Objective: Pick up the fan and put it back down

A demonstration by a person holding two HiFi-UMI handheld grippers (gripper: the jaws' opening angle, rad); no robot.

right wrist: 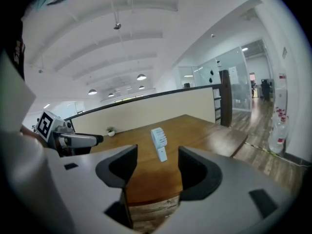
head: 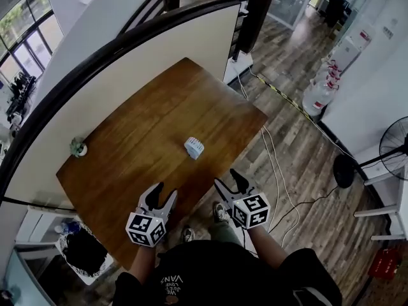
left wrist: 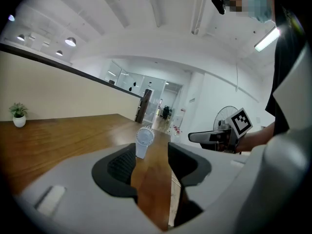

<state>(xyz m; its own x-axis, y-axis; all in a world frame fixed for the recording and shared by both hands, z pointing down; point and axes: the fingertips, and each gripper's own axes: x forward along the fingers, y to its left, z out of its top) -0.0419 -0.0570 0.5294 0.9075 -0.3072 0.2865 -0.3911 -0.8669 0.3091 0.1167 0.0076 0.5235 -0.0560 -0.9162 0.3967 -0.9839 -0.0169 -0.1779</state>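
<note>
Wooden table, fan, potted plant (far corner)

Smooth, glossy wooden table; white ribbed plastic fan.

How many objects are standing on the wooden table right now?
2. A small white fan stands near the table's middle; a potted plant sits at its left edge. The left tongs cover a bit of near edge.
</note>
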